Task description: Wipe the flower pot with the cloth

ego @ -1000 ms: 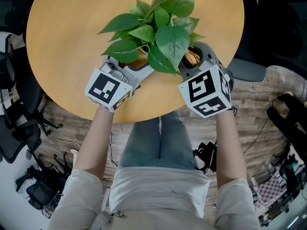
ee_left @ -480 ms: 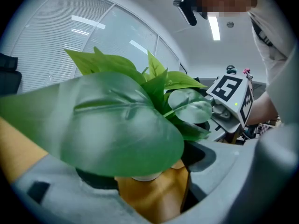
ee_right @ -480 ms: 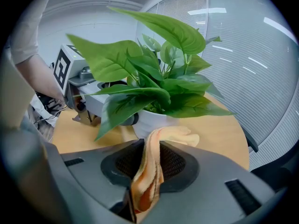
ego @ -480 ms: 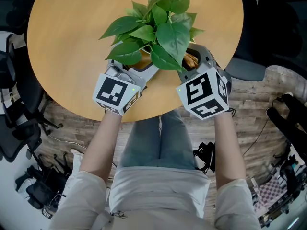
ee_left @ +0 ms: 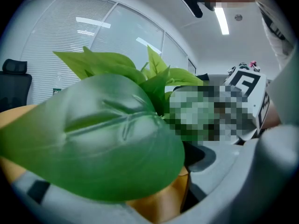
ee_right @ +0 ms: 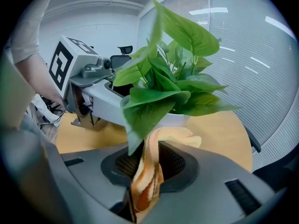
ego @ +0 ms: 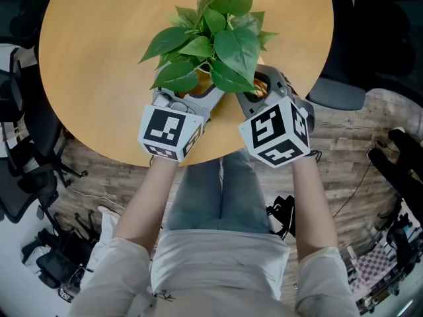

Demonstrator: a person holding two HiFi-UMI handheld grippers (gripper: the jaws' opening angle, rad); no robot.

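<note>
The pot (ee_right: 180, 121) stands on the table (ego: 86, 58), in its near half, mostly hidden under the leaves (ego: 231, 45). Our right gripper (ee_right: 145, 158) pinches the cloth (ee_right: 150, 181) in a narrow bite, and the cloth's free end lies against the pot wall. Our left gripper (ego: 197, 92) reaches in at the pot from the other side. A leaf (ee_left: 93, 134) covers its jaws, so we cannot tell whether they clamp the pot.

The risks, as we judge them:
- If the left side is not firm, a push with the cloth may slide or turn the pot, or tip it toward the table edge.
- The cloth is held by a thin fold and may pull out if we drag it hard.
- The leaves hang over both grippers, so a wide sweep may bend or tear them.
</note>
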